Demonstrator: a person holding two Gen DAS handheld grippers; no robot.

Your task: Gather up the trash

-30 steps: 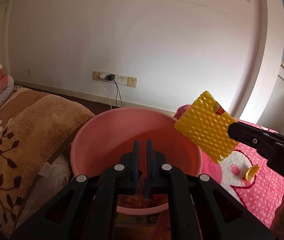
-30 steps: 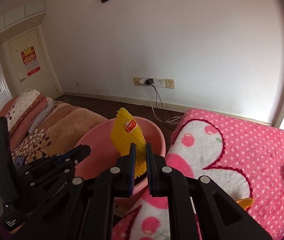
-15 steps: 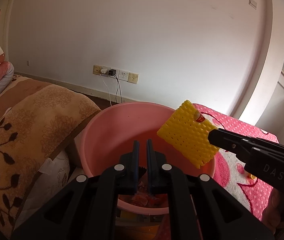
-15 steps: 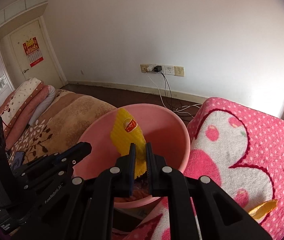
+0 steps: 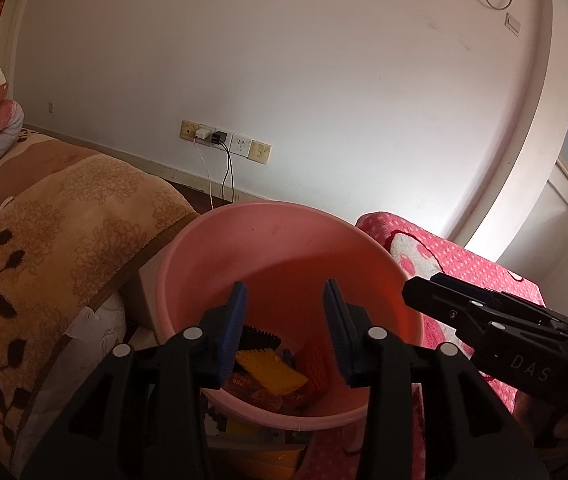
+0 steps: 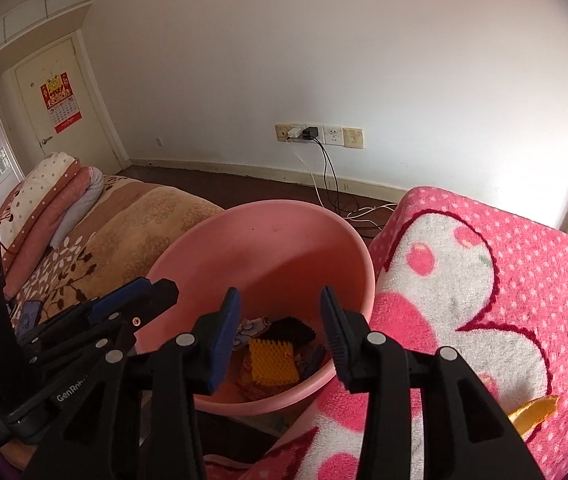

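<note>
Left hand-held gripper (image 5: 284, 320) and right hand-held gripper (image 6: 280, 324) — jaws just opened, empty.

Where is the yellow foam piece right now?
In both wrist views the yellow foam piece lies at the bottom of the pink basin, beside a black foam piece, below the open right gripper.

Yellow ridged foam piece (image 6: 273, 362) flat among wrappers at pink basin (image 6: 268, 240) bottom.
</note>
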